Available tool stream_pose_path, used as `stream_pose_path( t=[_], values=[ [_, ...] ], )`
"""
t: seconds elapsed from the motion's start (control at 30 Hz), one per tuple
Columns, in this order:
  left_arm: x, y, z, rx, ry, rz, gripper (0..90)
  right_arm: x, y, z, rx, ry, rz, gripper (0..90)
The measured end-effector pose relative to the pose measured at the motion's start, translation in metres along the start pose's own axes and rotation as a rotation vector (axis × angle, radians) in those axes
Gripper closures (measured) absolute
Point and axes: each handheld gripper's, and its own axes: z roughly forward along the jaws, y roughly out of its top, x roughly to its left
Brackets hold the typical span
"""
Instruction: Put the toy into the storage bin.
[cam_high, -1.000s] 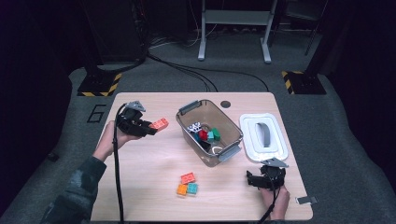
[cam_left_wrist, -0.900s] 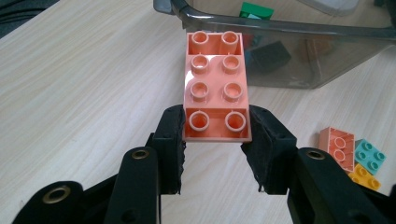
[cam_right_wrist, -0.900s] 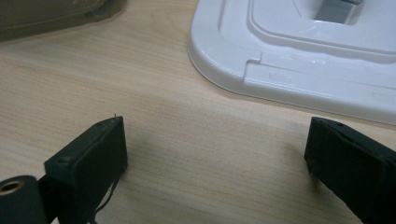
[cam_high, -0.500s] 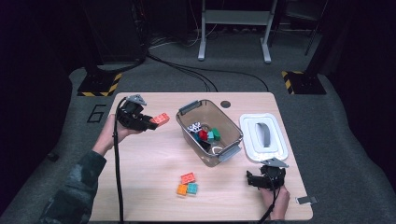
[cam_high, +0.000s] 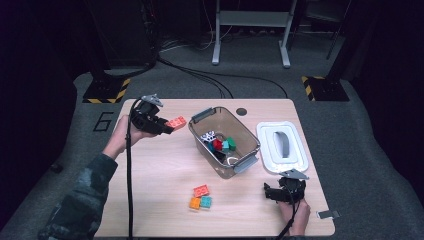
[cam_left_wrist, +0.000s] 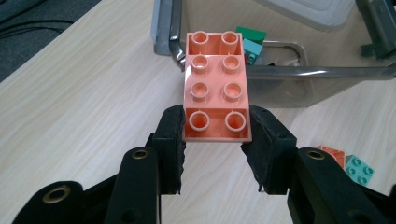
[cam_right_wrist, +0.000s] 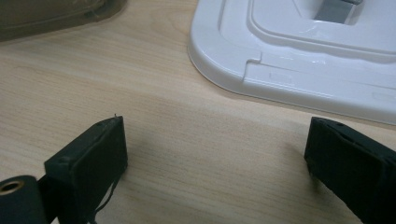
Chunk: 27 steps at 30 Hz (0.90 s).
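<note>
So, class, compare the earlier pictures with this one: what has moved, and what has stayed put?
The left gripper, still clamped on the orange brick, has lifted towards the clear bin. The right gripper, open, and the loose bricks have not moved.

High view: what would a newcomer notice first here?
The orange brick clamped in the left tool, held above the table left of the bin. Next, the coloured blocks inside the bin, and the white lid lying to its right.
</note>
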Motion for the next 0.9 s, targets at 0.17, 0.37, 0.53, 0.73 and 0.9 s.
stream_pose_path(
  t=[0.17,0.37,0.53,0.73,0.9],
  values=[
    [-0.001,0.018,0.004,0.025,0.001,0.011,59.0,0.000,0.000,0.000,0.000,0.000,0.000,4.9],
    [-0.001,0.039,0.004,0.044,0.005,0.017,59.0,0.000,0.000,0.000,0.000,0.000,0.000,4.9],
    [-0.003,0.055,0.011,0.081,0.003,0.034,59.0,0.000,0.000,0.000,0.000,0.000,0.003,4.8],
    [-0.007,0.071,0.024,0.132,-0.010,0.055,59.0,0.000,0.000,0.000,0.000,0.000,0.003,4.8],
    [-0.008,0.079,0.038,0.185,-0.022,0.061,58.9,0.000,0.000,0.000,0.000,0.000,0.001,4.9]
  ],
)
